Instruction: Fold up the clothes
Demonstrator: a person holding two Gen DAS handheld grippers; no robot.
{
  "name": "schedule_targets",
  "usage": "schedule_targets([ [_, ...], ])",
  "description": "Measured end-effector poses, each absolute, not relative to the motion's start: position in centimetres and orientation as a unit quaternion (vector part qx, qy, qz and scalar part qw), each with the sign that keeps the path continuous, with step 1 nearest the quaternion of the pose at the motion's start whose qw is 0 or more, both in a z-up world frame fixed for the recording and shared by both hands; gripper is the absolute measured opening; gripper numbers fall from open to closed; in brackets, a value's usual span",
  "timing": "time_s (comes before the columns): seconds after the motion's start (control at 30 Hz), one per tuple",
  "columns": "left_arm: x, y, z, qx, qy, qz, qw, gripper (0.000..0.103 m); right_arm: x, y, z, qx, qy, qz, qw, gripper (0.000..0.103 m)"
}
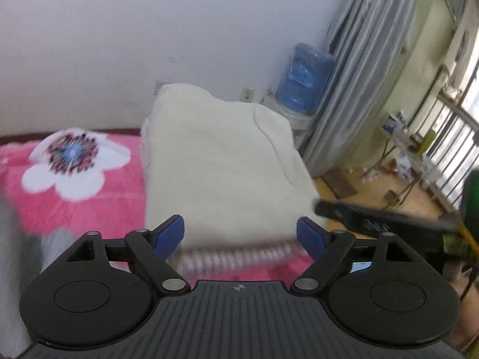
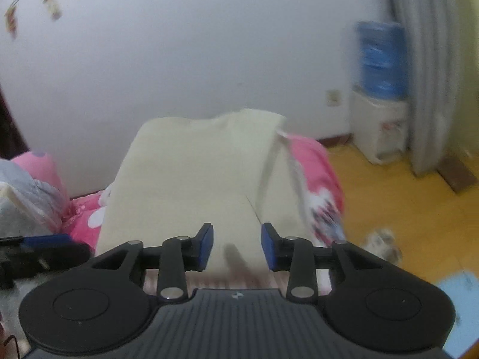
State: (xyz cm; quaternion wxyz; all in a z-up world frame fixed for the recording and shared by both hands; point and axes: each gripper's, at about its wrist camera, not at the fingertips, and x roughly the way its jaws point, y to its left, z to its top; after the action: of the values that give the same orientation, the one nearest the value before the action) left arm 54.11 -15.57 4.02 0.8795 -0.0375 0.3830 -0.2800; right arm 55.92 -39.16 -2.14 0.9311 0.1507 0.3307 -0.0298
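Garment: a cream knitted garment (image 1: pixel 221 161), folded into a long rectangle, lies on the pink floral blanket (image 1: pixel 77 197); its far end rises toward the white wall (image 1: pixel 149 30).
Near edge: a ribbed hem (image 1: pixel 236 257) runs across just ahead of the left claw, blurred.
Fold: in the right wrist view the cream garment (image 2: pixel 191 179) shows a folded-over strip along its right side, beside the blanket's drop to the floor.
Left claw: the left claw (image 1: pixel 241 234) stands wide, its blue pads (image 1: pixel 170 233) on either side of the garment's near end and pressing on nothing.
Right claw: the right claw (image 2: pixel 237 246) is about half open above the garment's near end, blue pads (image 2: pixel 206 245) apart, with no cloth pinched between them.
Other gripper seen: from the left wrist view a dark, blurred gripper body (image 1: pixel 374 215) reaches in from the right edge, near the garment's right corner.
Bed: the pink blanket (image 2: pixel 317 167) hangs over the bed edge above a yellow wood floor (image 2: pixel 389 203).
Background: a blue water jug (image 1: pixel 305 74) sits on a white dispenser (image 2: pixel 380 125) next to a grey curtain (image 1: pixel 365 68).
Left side: a grey and pink heap of bedding (image 2: pixel 33 191) lies by the wall.
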Motion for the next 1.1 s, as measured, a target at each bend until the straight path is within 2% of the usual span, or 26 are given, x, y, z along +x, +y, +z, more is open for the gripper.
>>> schedule_targets([
  [0.07,51.6,-14.4,4.7,-0.045,0.388,-0.278,0.878,0.096,51.7,-38.9,-2.2,0.157,0.345,-0.044,0.924,0.043],
  [0.33,39.5,-12.0,6.5,-0.026,0.377,-0.262,0.888,0.101,39.7,-35.2,-0.2,0.132,0.375,-0.044,0.916,0.046],
  [0.4,37.3,-11.2,7.3,-0.035,0.368,-0.247,0.896,0.103,37.4,-33.8,1.5,0.122,0.367,-0.046,0.921,0.051],
  [0.47,35.2,-10.5,8.0,-0.045,0.363,-0.239,0.9,0.103,35.5,-33.0,3.2,0.119,0.356,-0.048,0.926,0.067],
  [0.53,33.3,-9.9,8.6,-0.054,0.36,-0.227,0.903,0.103,33.5,-32.2,4.7,0.11,0.343,-0.049,0.932,0.076],
  [0.73,27.1,-8.8,10.2,-0.062,0.358,-0.197,0.911,0.103,27.2,-30.3,7.6,0.096,0.339,-0.055,0.934,0.093],
  [0.87,24.3,-8.5,11.4,-0.057,0.359,-0.171,0.916,0.103,23.6,-29.4,8.9,0.086,0.345,-0.054,0.933,0.101],
  [1.1,20.4,-8.9,13.6,-0.055,0.372,-0.126,0.918,0.103,18.9,-28.3,11.4,0.065,0.344,-0.06,0.935,0.103],
])
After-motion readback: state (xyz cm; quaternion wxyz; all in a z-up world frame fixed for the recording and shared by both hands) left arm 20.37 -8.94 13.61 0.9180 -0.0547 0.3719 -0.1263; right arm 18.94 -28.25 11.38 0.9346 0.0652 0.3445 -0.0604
